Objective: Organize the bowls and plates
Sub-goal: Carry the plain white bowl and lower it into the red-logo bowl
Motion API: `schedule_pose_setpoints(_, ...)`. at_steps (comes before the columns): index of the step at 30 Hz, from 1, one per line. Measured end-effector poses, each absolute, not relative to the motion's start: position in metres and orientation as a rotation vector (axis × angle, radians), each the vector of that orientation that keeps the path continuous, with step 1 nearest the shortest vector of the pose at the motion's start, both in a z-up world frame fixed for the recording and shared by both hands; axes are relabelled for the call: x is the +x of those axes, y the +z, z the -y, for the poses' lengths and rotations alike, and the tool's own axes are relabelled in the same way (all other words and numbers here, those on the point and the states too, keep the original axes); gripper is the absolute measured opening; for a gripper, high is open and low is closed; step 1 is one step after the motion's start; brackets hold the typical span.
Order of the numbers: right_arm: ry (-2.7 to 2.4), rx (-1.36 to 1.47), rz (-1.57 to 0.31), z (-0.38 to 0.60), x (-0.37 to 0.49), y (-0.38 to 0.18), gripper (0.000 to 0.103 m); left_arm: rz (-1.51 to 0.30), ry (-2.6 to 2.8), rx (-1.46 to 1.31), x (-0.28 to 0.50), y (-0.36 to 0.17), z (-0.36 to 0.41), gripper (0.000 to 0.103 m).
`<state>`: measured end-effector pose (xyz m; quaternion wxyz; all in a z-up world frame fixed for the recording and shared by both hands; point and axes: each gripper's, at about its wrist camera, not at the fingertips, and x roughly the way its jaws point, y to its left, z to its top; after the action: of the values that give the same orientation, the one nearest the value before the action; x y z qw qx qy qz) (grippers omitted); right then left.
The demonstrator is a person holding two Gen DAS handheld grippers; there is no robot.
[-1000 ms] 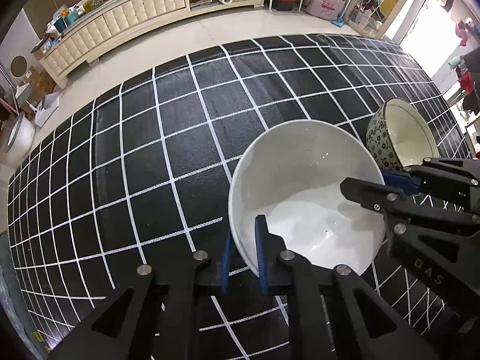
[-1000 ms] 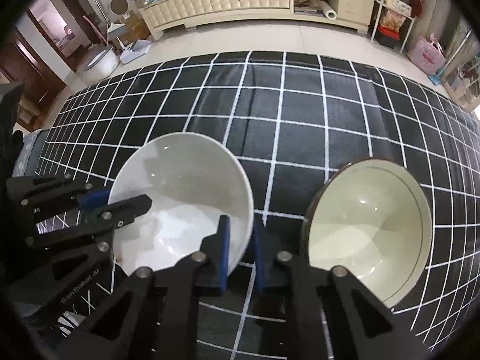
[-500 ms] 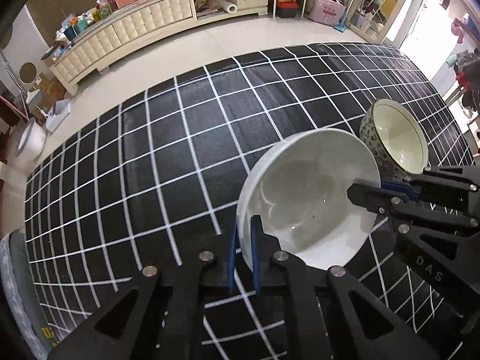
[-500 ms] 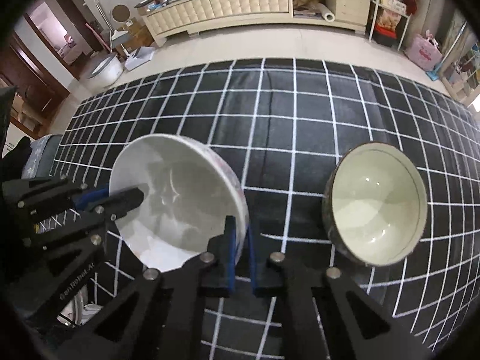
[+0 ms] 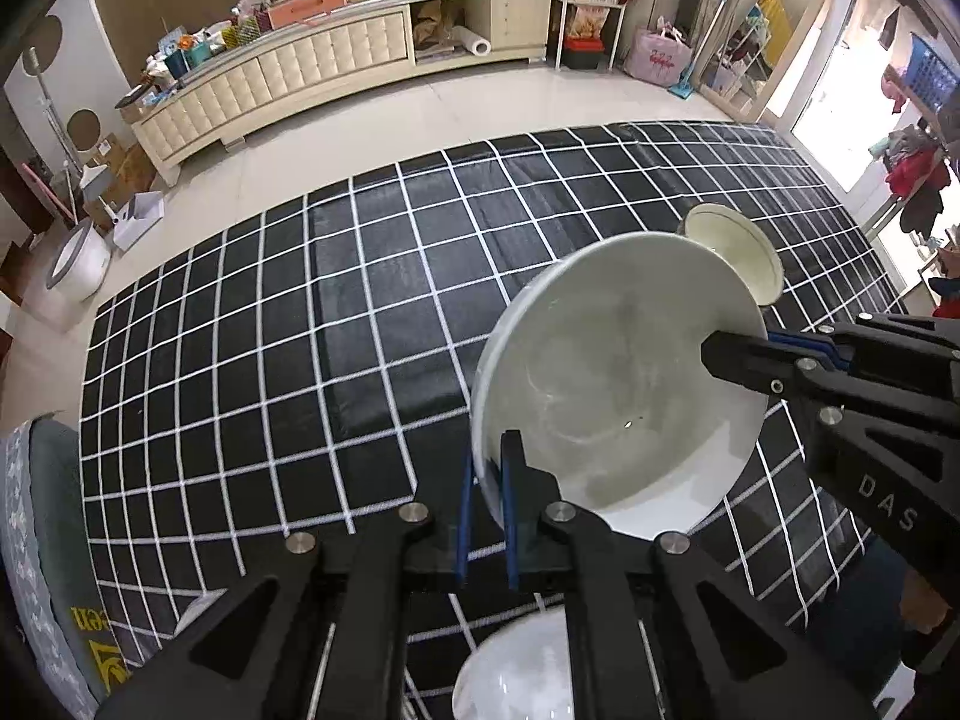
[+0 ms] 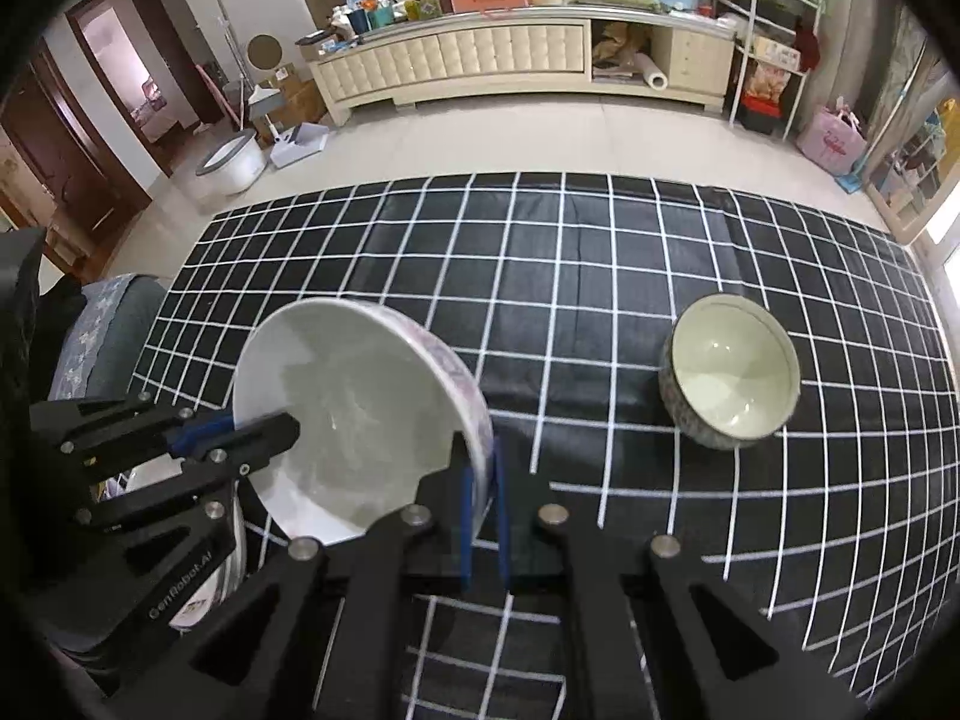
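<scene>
A large white bowl (image 5: 612,372) hangs tilted above the black grid cloth (image 5: 360,312), held at two opposite spots on its rim. My left gripper (image 5: 486,462) is shut on the near rim in the left wrist view. The right gripper (image 5: 738,348) pinches the far right rim there. In the right wrist view the same white bowl (image 6: 360,420) shows a faint purple outer pattern. My right gripper (image 6: 480,468) is shut on its rim, and the left gripper (image 6: 264,423) grips the left side. A patterned bowl (image 6: 732,372) with a cream inside stands upright on the cloth to the right.
Another white dish (image 5: 516,672) lies below my left gripper, near the cloth's front edge. A grey padded seat (image 6: 102,324) stands off the cloth's left side. A long cream cabinet (image 6: 480,60) runs along the far wall, across bare tiled floor (image 6: 540,138).
Both grippers closed on the white bowl's rim and lifted it off the cloth, tilting it. The cloth and the patterned bowl now look farther away. The patterned bowl stayed put.
</scene>
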<state>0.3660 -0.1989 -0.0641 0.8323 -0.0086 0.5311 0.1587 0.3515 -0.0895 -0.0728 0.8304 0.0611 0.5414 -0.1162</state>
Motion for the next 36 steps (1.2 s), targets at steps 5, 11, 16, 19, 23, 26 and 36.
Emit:
schedule_pose_setpoints(5, 0.347, -0.021, -1.123, 0.187, 0.345, -0.062, 0.009, -1.139, -0.237, 0.118, 0.326, -0.067, 0.078, 0.007)
schedule_pose_setpoints(11, 0.357, -0.017, -1.140, 0.176, 0.321, -0.067, 0.009, -1.144, -0.225, 0.119, 0.301, -0.070, 0.065, 0.007)
schedule_pose_setpoints(16, 0.366, -0.015, -1.160, 0.170, 0.303, -0.077, 0.009, -1.158, -0.223, 0.116, 0.282, -0.077, 0.058, 0.007)
schedule_pose_setpoints(19, 0.370, -0.005, -1.174, 0.169, 0.294, -0.084, 0.009, -1.165, -0.220, 0.121, 0.271, -0.082, 0.054, 0.007)
schedule_pose_setpoints(23, 0.367, -0.003, -1.199, 0.168, 0.281, -0.094, 0.010, -1.169, -0.226, 0.126, 0.255, -0.089, 0.053, 0.007)
schedule_pose_setpoints(26, 0.365, 0.012, -1.221, 0.168, 0.273, -0.101, 0.010, -1.179, -0.230, 0.134, 0.245, -0.096, 0.053, 0.007)
schedule_pose_setpoints(36, 0.358, 0.014, -1.240, 0.164, 0.253, -0.106, 0.010, -1.200, -0.238, 0.137, 0.222, -0.105, 0.050, 0.007)
